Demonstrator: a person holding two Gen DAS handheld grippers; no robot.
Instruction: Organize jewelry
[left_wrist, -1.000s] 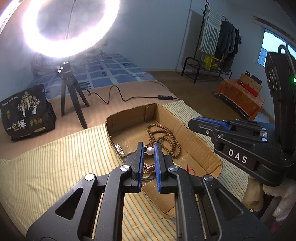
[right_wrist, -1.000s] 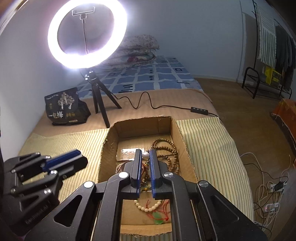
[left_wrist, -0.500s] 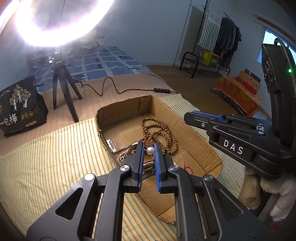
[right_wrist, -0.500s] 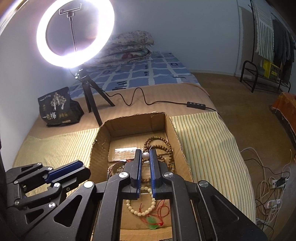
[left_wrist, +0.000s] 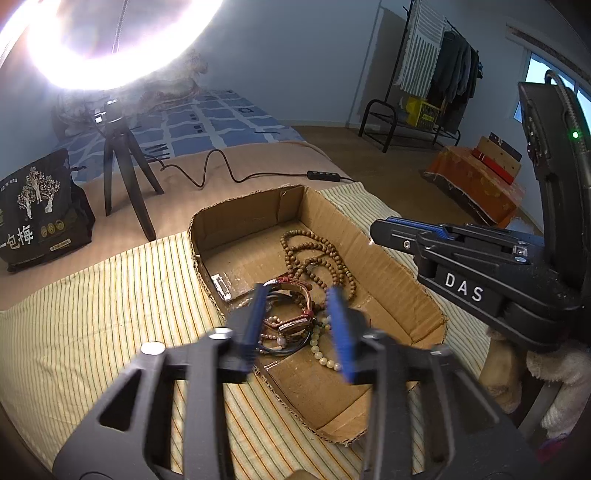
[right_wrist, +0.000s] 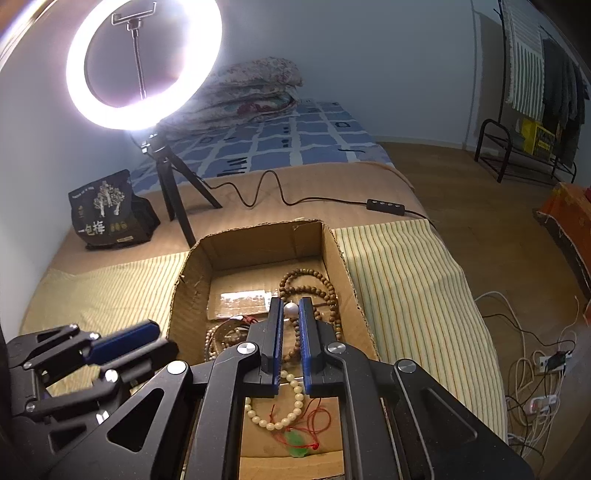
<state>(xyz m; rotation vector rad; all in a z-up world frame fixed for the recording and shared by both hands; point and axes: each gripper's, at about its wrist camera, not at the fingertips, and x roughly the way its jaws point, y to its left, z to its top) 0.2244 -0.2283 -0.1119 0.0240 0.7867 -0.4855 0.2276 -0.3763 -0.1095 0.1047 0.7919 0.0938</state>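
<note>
A shallow cardboard box (left_wrist: 388, 254) (right_wrist: 340, 258) on a striped cloth holds jewelry: a brown wooden bead necklace (left_wrist: 314, 254) (right_wrist: 325, 284), red and dark bracelets (left_wrist: 295, 314), and a cream bead string (right_wrist: 288, 410) with a green pendant (right_wrist: 297, 441). My left gripper (left_wrist: 297, 291) is open and empty above the bracelets. My right gripper (right_wrist: 291, 306) is shut on a small white pearl (right_wrist: 291, 308) over the box. The right gripper also shows in the left wrist view (left_wrist: 410, 229).
A ring light on a black tripod (right_wrist: 173, 192) stands behind the box, its cable and switch (right_wrist: 384, 205) lying on the bed. A black printed bag (right_wrist: 107, 210) sits at the left. Cables and a power strip (right_wrist: 539, 398) lie on the floor at right.
My left gripper was shut on a white pearl; now it is open and the pearl is gone from it. The right gripper has stayed shut on its pearl.
</note>
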